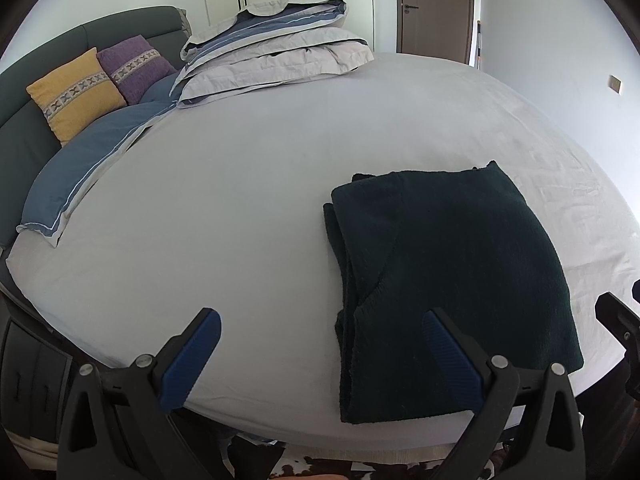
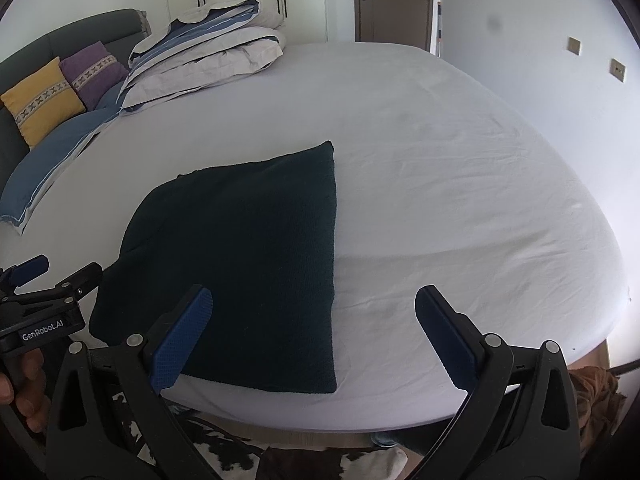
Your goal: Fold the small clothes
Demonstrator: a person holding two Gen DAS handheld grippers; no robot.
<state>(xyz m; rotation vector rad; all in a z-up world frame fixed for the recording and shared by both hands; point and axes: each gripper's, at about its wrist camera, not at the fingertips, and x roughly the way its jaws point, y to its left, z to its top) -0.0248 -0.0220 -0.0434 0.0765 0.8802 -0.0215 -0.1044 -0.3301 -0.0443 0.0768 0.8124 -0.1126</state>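
A dark green knitted garment point(image 1: 452, 280) point(image 2: 240, 264) lies folded into a rectangle on the white bed sheet point(image 1: 240, 220) point(image 2: 460, 200), near the bed's front edge. My left gripper point(image 1: 322, 324) is open above the front edge, its right finger over the garment's near left part and its left finger over bare sheet. My right gripper point(image 2: 314, 304) is open too, with its left finger over the garment's near right part and its right finger over the sheet. Nothing sits between either pair of fingers. The left gripper point(image 2: 36, 276) also shows at the right wrist view's left edge, held by a hand point(image 2: 24, 392).
A folded grey and blue duvet point(image 1: 272, 52) point(image 2: 208, 48) is stacked at the bed's far side. Yellow point(image 1: 76, 92) and purple point(image 1: 136, 66) cushions lean on the dark headboard point(image 1: 24, 148). A blue pillow point(image 1: 88, 160) lies at the left. A cowhide rug point(image 2: 224, 452) covers the floor below.
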